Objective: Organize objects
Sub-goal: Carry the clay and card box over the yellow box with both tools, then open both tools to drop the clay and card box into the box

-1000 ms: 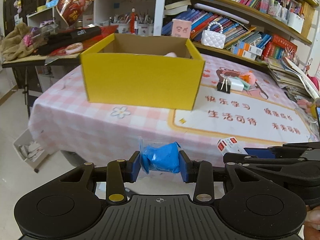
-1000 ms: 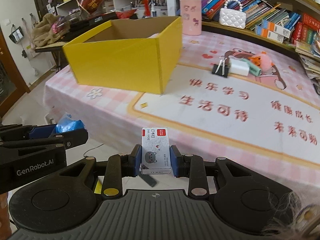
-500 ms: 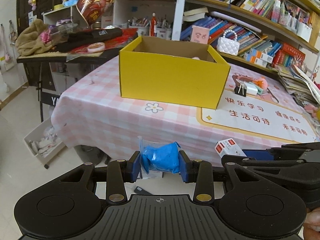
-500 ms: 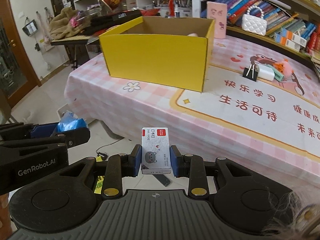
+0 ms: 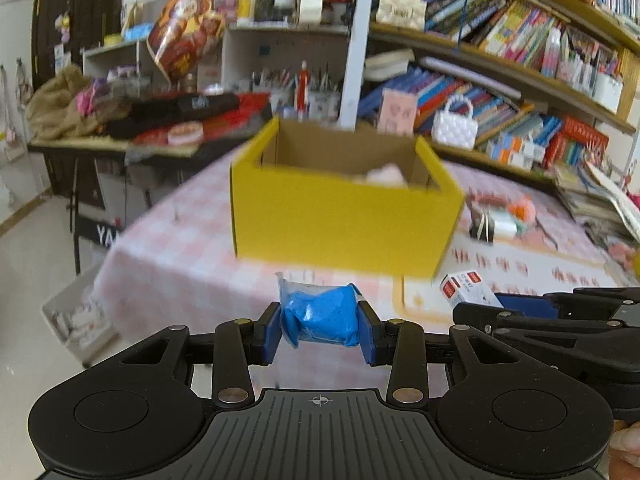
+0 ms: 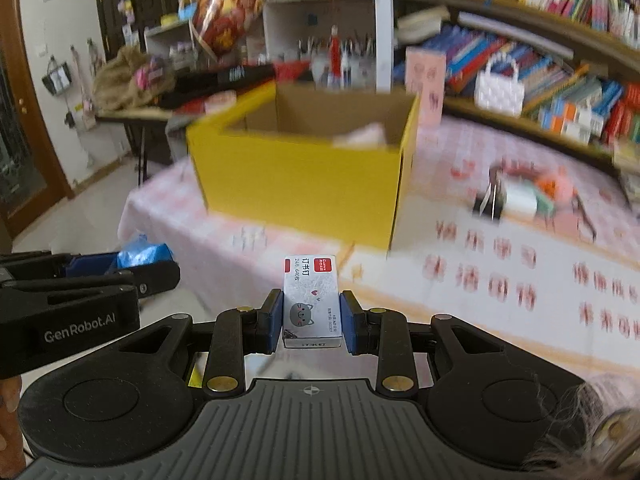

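Note:
My left gripper (image 5: 319,334) is shut on a blue bag in clear wrap (image 5: 320,316), held in the air in front of the table's near edge. My right gripper (image 6: 311,326) is shut on a small white staple box with a grey cat and red label (image 6: 311,304). An open yellow cardboard box (image 5: 344,208) stands on the pink checked tablecloth (image 5: 168,256) ahead of both grippers; something pale pink lies inside it. The right gripper (image 5: 472,300) shows at the right of the left wrist view; the left gripper (image 6: 132,264) shows at the left of the right wrist view.
A black binder clip (image 6: 486,200), a white block (image 6: 520,200) and orange-pink items lie on the table right of the box. Bookshelves (image 5: 520,80) run behind. A cluttered dark side table (image 5: 120,132) stands at the left, floor below.
Both grippers have risen and moved toward the yellow box, which now looks larger and nearer. Both views are motion-blurred. The grips have not changed.

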Demonstrator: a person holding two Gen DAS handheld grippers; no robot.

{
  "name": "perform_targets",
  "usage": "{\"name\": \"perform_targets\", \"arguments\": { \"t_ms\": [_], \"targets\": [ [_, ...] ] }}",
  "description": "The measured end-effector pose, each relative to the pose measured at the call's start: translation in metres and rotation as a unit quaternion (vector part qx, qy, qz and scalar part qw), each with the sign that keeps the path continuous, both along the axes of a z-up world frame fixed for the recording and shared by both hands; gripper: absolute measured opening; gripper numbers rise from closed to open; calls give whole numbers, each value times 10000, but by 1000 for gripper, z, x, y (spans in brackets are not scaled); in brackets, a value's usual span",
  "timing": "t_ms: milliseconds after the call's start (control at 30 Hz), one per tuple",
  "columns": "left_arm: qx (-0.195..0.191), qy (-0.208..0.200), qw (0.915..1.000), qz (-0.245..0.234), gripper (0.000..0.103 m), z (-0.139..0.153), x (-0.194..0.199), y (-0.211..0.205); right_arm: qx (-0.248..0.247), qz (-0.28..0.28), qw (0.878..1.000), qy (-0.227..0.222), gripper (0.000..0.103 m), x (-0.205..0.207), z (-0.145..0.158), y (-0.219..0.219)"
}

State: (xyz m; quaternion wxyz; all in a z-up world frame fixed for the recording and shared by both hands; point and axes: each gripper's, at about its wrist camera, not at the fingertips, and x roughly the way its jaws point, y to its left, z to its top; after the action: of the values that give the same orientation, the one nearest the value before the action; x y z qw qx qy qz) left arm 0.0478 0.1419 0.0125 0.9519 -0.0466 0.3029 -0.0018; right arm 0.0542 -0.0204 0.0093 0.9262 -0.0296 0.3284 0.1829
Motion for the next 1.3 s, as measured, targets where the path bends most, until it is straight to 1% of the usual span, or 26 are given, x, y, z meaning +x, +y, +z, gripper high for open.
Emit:
{"name": "perform_targets", "arguments": {
  "t_ms": [200,300,367,433,567,800,833,900,967,1033,1167,1300],
  "targets": [
    [69,-473,9988,44,37,31,50,1,112,15,9979,-640,28,48,28,7],
    [126,-615,9980,54,37,38,76,-3,134,9,9968,-784,28,79,35,11],
    [185,-636,9978,58,37,38,96,-5,67,15,9966,-827,28,98,36,13],
    [199,-563,9982,75,37,34,115,-7,-39,41,9967,-805,28,119,32,17],
    [305,-294,9991,88,37,17,149,-10,-120,149,9985,-509,28,152,18,23],
    [308,79,9994,153,37,-1,185,-11,-215,377,9991,-32,28,192,-3,31],
    [320,131,9993,145,37,-3,189,-12,-297,384,9988,-101,28,194,-4,32],
    [269,204,9993,159,37,-6,195,-11,-258,506,9983,-108,28,199,-5,31],
    [273,295,9991,167,37,-11,201,-10,-450,600,9970,-186,28,203,-8,34],
    [183,383,9989,199,38,-13,206,-8,-619,727,9951,-261,28,208,-11,38],
    [126,464,9985,263,38,-17,214,-4,-628,1023,9927,-59,28,227,-15,40],
    [79,489,9983,292,38,-19,221,-1,-673,1190,9906,-53,28,236,-14,39]
  ]
}}
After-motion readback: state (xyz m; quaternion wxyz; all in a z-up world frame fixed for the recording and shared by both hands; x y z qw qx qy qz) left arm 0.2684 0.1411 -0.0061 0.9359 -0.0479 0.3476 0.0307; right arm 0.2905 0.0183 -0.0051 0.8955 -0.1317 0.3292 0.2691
